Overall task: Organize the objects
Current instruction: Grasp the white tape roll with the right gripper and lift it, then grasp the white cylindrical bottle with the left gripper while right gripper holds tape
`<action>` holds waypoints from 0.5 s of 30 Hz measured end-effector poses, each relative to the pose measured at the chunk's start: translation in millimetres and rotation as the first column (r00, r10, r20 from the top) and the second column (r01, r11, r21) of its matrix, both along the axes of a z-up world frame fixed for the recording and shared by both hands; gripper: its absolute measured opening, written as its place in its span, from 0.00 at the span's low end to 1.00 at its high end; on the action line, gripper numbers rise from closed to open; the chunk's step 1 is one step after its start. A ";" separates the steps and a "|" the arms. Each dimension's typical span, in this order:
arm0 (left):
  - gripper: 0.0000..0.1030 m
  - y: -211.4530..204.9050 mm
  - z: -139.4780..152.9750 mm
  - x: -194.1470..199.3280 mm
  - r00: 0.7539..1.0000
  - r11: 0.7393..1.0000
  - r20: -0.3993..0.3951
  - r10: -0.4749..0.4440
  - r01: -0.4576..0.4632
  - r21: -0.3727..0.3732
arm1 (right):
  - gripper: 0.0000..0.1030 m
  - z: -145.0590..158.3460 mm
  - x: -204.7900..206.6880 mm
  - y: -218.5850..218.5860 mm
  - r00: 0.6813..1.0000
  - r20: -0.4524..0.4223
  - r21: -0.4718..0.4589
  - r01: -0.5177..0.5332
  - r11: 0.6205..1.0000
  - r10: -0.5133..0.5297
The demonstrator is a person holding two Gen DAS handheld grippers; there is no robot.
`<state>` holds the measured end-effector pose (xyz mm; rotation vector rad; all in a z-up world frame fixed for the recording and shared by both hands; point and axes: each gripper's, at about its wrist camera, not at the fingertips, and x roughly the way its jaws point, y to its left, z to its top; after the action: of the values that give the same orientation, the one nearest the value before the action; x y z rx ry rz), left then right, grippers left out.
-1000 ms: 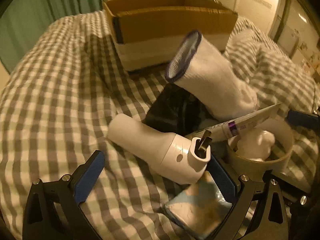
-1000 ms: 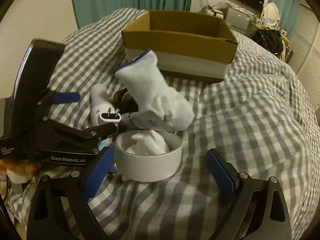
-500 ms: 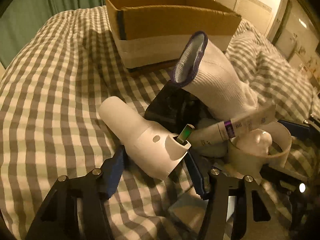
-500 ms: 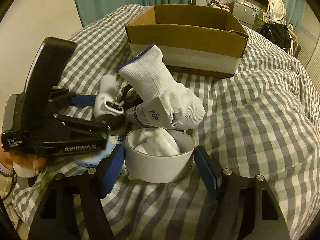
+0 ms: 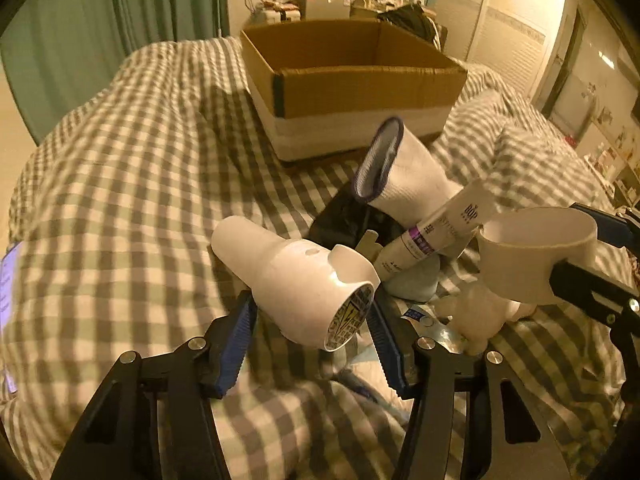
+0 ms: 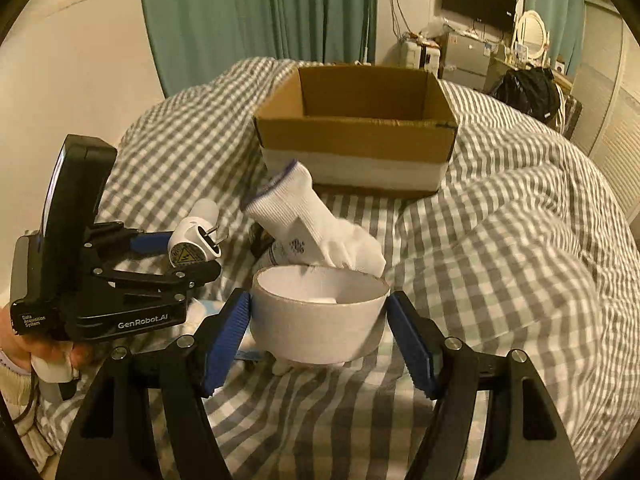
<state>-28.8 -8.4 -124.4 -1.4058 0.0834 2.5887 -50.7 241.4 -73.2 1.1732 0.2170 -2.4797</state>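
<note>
In the left wrist view much of the pile at centre right is hard to read: a dark item [image 5: 352, 220] lies under the white glove [image 5: 404, 176], too shadowed to identify, and a pale soft thing [image 5: 476, 316] below the white ring is half hidden by it, possibly a small plush toy. A flat blue-and-white packet [image 5: 416, 316] is mostly covered by the claw's finger. At the far left edge a lit screen is cut off by the frame.

The left claw [image 5: 312, 336] is clamped on the white plug adapter [image 5: 296, 280], blue pads pressed to both its sides, the labelled end facing the camera at lower centre, raised off the checked bedcover [image 5: 120, 200]. A tube [image 5: 436, 232] leans against the glove just right of it.

The right claw [image 6: 320, 336] grips the wide white ring [image 6: 316, 320], which looks like a tape roll, pads touching both flanks, at lower centre of the right wrist view. The glove [image 6: 312, 220] sits just behind it, and the open cardboard box [image 6: 356, 136] stands beyond on the bed, upper centre in both views, well apart from both claws.
</note>
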 end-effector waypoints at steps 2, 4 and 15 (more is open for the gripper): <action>0.56 -2.4 5.8 2.5 1.000 1.000 -0.010 0.007 -0.007 0.005 | 0.68 7.3 4.5 -2.3 1.000 -0.017 -0.002 -0.003 1.000 0.003; 0.55 -4.4 12.6 6.5 1.000 1.000 -0.023 0.015 -0.015 0.013 | 0.68 14.5 6.9 -3.1 0.999 -0.037 0.000 -0.004 1.000 0.004; 0.11 -3.6 81.3 9.2 0.982 0.998 -0.188 0.022 -0.009 0.068 | 0.68 54.6 10.6 -3.0 0.989 -0.151 0.008 0.006 1.000 -0.004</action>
<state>-19.7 -12.0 -43.2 -1.1401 0.0126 2.7042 -40.1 238.4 -18.6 0.9909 0.2670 -2.5763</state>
